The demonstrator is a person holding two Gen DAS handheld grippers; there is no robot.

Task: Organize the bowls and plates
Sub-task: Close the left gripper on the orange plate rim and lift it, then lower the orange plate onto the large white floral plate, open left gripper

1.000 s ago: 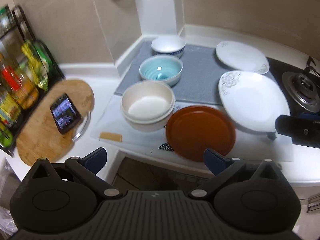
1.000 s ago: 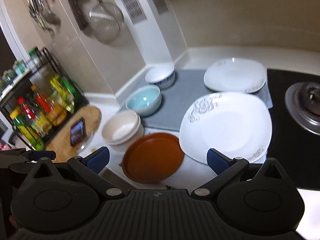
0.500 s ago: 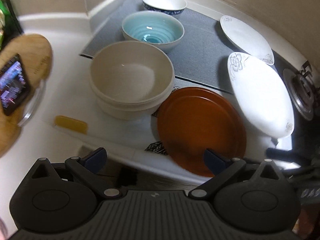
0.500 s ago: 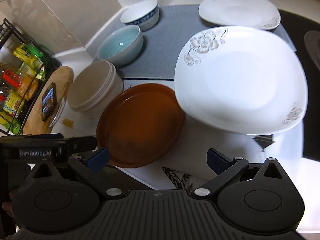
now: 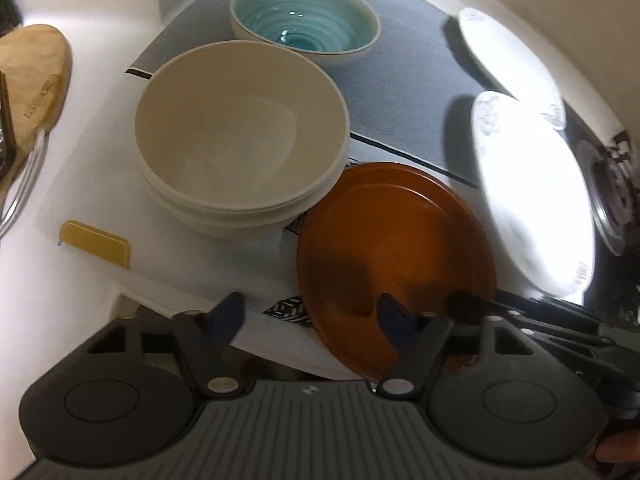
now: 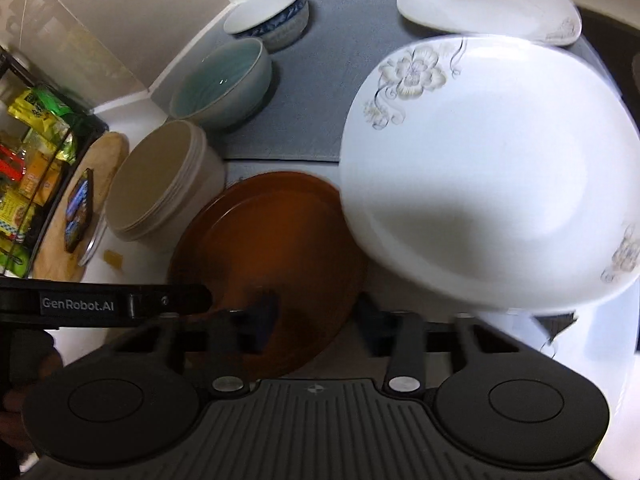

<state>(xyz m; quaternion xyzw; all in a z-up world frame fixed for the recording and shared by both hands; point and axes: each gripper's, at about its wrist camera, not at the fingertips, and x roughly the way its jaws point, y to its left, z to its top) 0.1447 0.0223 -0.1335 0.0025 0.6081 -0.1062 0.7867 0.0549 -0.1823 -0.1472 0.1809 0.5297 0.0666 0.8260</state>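
White counter (image 5: 52, 184), grey mat (image 5: 400, 76) (tiled corner) — both claws (image 5: 310, 312) (image 6: 316, 312) agape over brown plate (image 5: 396, 248), empty.

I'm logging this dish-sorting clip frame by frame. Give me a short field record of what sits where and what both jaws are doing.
setting: kitchen counter with grey mat
bowls: stacked cream bowls; teal bowl; blue-patterned bowl farthest back
plates: brown plate at the counter edge; large floral white plate; smaller white plate behind it
left gripper: jaws open, right finger over the brown plate
right gripper: jaws open, straddling the brown plate's rim, holding nothing
other: wooden cutting board, phone, condiment rack
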